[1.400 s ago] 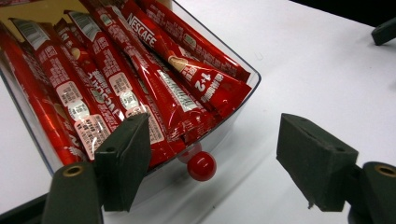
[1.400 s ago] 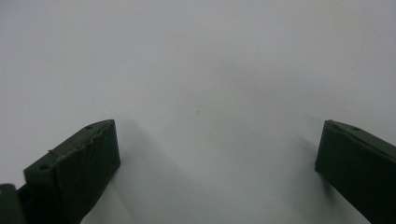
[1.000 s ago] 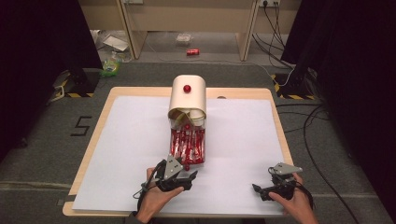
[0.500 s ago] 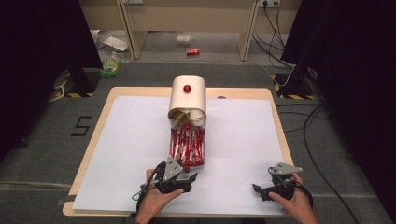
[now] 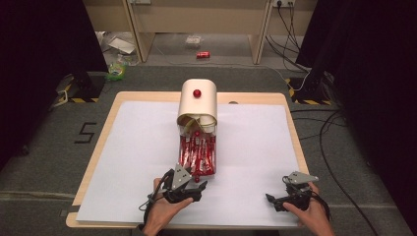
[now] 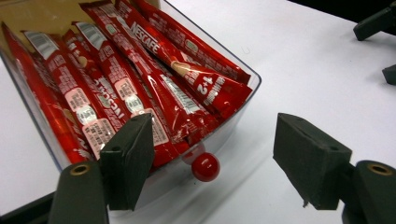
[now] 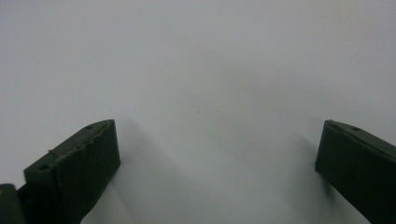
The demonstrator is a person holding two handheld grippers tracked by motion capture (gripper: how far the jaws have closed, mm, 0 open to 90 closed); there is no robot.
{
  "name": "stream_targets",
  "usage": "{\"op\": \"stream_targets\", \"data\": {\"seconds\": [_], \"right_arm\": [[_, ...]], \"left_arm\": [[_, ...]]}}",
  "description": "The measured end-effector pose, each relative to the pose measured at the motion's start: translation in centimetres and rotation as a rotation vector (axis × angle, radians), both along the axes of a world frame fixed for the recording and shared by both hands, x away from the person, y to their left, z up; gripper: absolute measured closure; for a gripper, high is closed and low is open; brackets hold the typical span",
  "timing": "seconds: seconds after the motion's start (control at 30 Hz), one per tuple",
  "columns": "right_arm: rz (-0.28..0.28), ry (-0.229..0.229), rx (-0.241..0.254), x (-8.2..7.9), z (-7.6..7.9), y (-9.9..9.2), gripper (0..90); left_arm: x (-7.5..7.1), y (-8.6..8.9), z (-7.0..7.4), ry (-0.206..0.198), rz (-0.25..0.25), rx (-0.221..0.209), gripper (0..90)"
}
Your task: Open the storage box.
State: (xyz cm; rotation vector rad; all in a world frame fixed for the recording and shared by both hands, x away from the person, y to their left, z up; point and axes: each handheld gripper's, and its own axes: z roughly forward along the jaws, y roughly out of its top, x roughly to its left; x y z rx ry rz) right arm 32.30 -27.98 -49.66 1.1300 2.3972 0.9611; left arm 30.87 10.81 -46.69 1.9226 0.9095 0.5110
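Note:
A cream dispenser box (image 5: 197,101) with a red knob on top stands at the table's far middle. Its clear drawer (image 5: 197,152) is pulled out toward me and holds several red Nescafe sachets (image 6: 140,79). A small red knob (image 6: 205,166) sticks out of the drawer's front wall. My left gripper (image 5: 196,184) (image 6: 213,142) is at that front; its jaws have just been closing a little. They stand open with the knob between them, untouched. My right gripper (image 5: 273,199) (image 7: 217,140) rests open over bare white paper at the near right.
A white paper sheet (image 5: 255,142) covers the wooden table (image 5: 290,113). The right gripper's jaw tips (image 6: 378,23) appear at the top right of the left gripper view. A red can (image 5: 202,54) and litter lie on the floor beyond.

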Motion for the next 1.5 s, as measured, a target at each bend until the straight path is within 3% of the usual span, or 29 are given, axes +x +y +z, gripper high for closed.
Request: {"op": "stream_targets", "data": {"seconds": [0.23,0.6,0.97,1.07,1.5], "right_arm": [[0.000,0.000,0.000,0.0,0.0,0.0,0.3],[0.000,0.001,0.001,0.0,0.0,0.0,0.3],[0.000,0.001,0.001,0.0,0.0,0.0,0.3],[0.000,0.000,0.001,0.0,0.0,0.0,0.2],[0.000,0.000,0.002,0.0,0.0,0.0,0.3]], "left_arm": [[0.1,0.4,0.6,-0.010,0.020,-0.018,27.9],[1.1,0.8,1.0,0.015,0.056,-0.030,25.0],[2.7,-0.1,1.7,-0.006,0.087,-0.008,20.0],[3.2,-0.3,1.6,0.005,0.085,-0.004,20.0],[4.9,0.4,2.1,0.009,0.124,0.004,19.5]]}}
